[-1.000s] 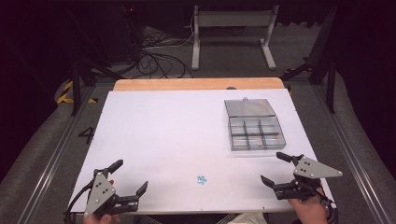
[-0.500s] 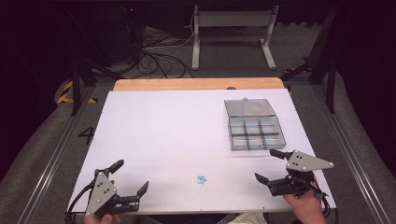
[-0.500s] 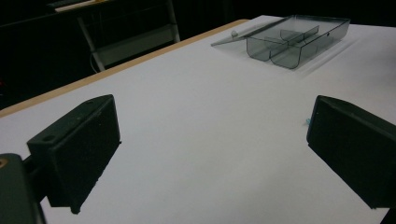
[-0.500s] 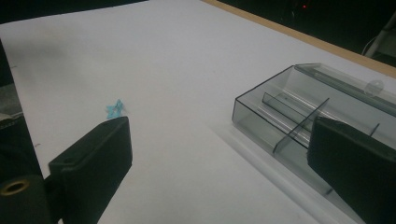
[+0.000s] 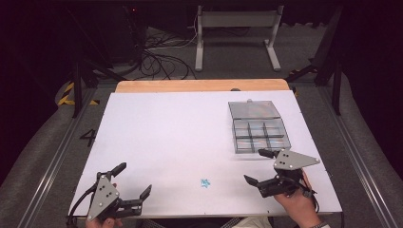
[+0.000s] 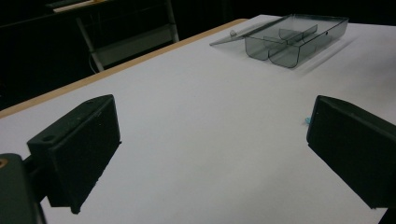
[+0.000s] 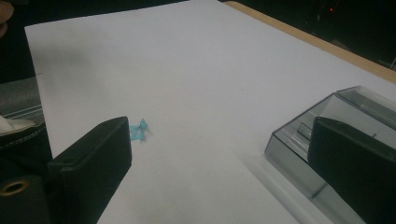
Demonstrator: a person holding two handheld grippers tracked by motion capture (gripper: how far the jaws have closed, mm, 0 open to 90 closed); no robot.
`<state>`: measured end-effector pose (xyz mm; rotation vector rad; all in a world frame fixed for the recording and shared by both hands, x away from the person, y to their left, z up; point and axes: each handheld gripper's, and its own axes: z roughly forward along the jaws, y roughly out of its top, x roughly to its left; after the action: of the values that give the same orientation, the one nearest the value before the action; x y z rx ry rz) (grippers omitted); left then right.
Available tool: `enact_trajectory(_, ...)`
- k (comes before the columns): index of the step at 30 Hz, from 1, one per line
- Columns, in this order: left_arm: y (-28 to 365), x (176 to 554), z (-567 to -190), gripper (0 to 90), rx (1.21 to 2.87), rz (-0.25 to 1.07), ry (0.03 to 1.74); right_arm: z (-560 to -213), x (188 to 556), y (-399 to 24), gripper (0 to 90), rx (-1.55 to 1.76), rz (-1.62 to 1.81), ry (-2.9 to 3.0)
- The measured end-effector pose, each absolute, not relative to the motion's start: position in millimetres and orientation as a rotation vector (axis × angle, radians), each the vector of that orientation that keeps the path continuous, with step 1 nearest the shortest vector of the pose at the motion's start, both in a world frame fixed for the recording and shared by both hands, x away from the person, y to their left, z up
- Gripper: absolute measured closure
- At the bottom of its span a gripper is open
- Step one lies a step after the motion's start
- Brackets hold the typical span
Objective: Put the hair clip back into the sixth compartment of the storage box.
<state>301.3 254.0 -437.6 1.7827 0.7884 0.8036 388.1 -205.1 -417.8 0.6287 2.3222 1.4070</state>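
Both claws, left claw [image 5: 133, 179] and right claw [image 5: 259, 166], hang released over the table [image 5: 166, 133].

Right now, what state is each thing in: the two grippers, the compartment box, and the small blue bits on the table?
Left gripper: jaws open, holding nothing, near the table's front left.
Right gripper: jaws open, holding nothing, just in front of the box.
Clear compartment box: lid open, laid back flat; compartments look empty.
Small blue pieces: loose on the white table, ungripped, between the two grippers.
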Motion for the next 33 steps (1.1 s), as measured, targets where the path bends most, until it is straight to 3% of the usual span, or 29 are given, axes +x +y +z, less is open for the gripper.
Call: enact_trajectory(33,253,301,-438,3.6,1.789,0.796,0.782,-417,403,-134,5.8,0.504,1.390,2.457)
